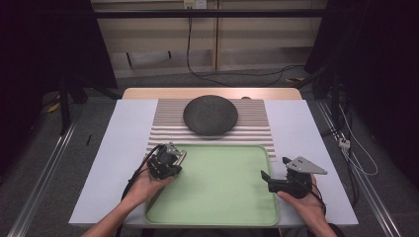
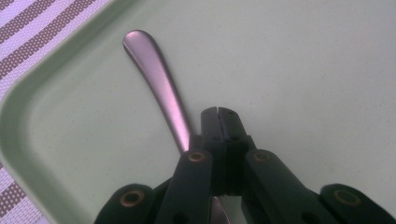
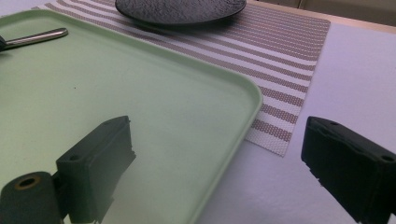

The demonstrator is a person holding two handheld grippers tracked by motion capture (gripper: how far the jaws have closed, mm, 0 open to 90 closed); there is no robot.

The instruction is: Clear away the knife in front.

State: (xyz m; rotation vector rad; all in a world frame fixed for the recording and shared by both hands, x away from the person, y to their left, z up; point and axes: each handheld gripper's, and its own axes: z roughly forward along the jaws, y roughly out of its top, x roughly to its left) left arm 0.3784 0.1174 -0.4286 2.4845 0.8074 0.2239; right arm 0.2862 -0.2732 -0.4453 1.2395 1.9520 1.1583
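Observation:
A metal utensil handle [image 2: 156, 77] lies in the far left corner of a pale green tray [image 1: 217, 197]. My left gripper [image 2: 218, 114] is right over it, jaws pressed together. The handle runs along the left side of the jaws and passes beneath them, not between the tips. In the high view the left gripper [image 1: 179, 158] sits at the tray's upper left corner. My right gripper [image 1: 274, 168] is open and holds nothing. It straddles the tray's right rim [image 3: 243, 121], one jaw over the tray and the other over the white table. The handle [image 3: 37, 37] shows far off in the right gripper view.
A dark round plate [image 1: 210, 114] rests on a striped placemat [image 1: 257, 128] just beyond the tray. The white table surface [image 1: 296, 128] extends on both sides. Cables trail from each gripper toward the person's forearms.

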